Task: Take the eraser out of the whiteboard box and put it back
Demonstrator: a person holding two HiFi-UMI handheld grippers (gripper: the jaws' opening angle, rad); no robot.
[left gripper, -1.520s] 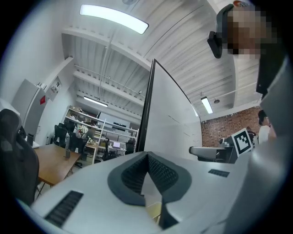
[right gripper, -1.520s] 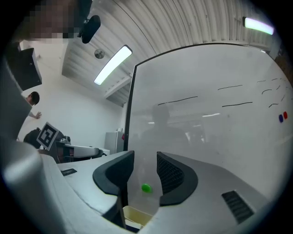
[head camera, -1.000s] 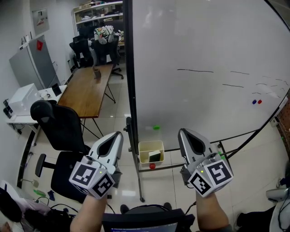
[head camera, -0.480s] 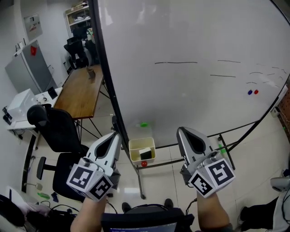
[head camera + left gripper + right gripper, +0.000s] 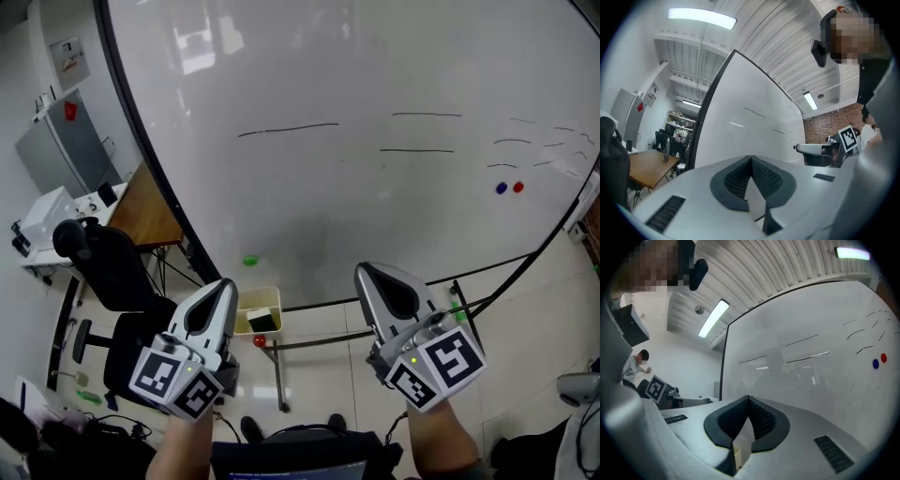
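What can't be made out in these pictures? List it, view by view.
1. The eraser in the box: head view, too small, partly behind the box wall.
2. The box itself: missing from both gripper views; the left hand-held gripper and right hand-held gripper fill the lower frame.
3. The whiteboard strokes: head view, too thin to read.

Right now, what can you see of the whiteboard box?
The whiteboard box is a small, pale yellow, open-topped rectangular container, plastic by the look of it. It stands upright below the lower edge of the whiteboard, toward its left end; its mounting cannot be made out. Inside lies a dark eraser with a pale side. A small red round thing shows just beyond one wall. The left gripper appears beside it in the head view, not touching.
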